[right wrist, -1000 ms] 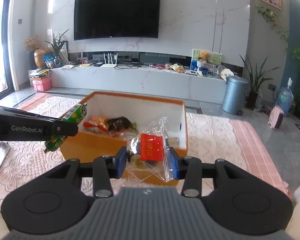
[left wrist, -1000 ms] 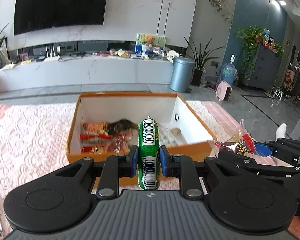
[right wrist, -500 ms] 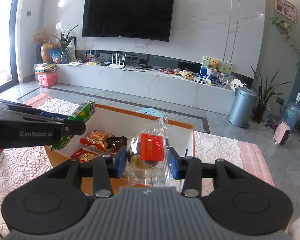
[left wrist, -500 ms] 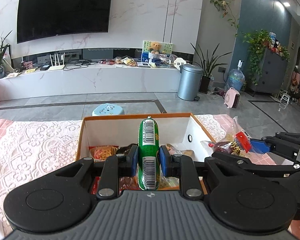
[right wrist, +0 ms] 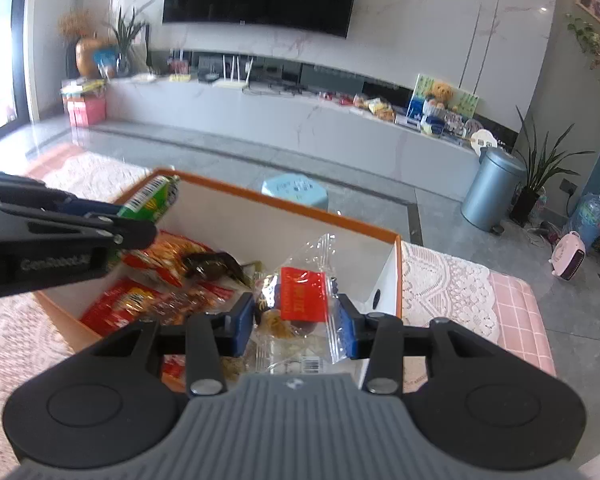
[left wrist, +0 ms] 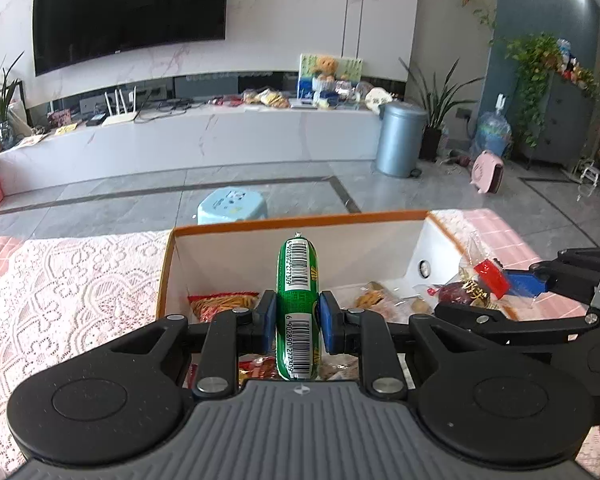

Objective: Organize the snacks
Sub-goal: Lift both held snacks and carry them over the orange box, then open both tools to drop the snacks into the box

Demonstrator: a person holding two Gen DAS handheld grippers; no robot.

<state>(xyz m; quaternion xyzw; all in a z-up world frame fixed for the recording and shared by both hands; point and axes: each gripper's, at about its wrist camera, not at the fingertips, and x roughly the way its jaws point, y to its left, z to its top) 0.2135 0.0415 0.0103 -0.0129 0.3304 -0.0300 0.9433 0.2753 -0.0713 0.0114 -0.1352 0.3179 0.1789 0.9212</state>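
My left gripper [left wrist: 297, 322] is shut on a green sausage stick [left wrist: 298, 280] with barcode labels, held upright over the open orange-rimmed box [left wrist: 300, 218]. My right gripper [right wrist: 296, 322] is shut on a clear snack bag with a red label [right wrist: 302, 294], hanging over the right part of the same box [right wrist: 284, 204]. Each gripper shows in the other's view: the right gripper [left wrist: 516, 284] with its bag at the right, the left gripper [right wrist: 112, 216] with the green stick [right wrist: 152, 198] at the left. Red and orange snack packets [right wrist: 160, 256] lie inside the box.
The box sits on a table with a white lace cloth [left wrist: 68, 280] over pink. Beyond it stand a light blue stool [left wrist: 232, 206] on the grey floor, a grey bin [left wrist: 400, 144] and a long white TV bench [left wrist: 180, 140].
Both grippers have moved forward over the box with their snacks still held. The box now sits close beneath them, and the stool behind it has come into view.
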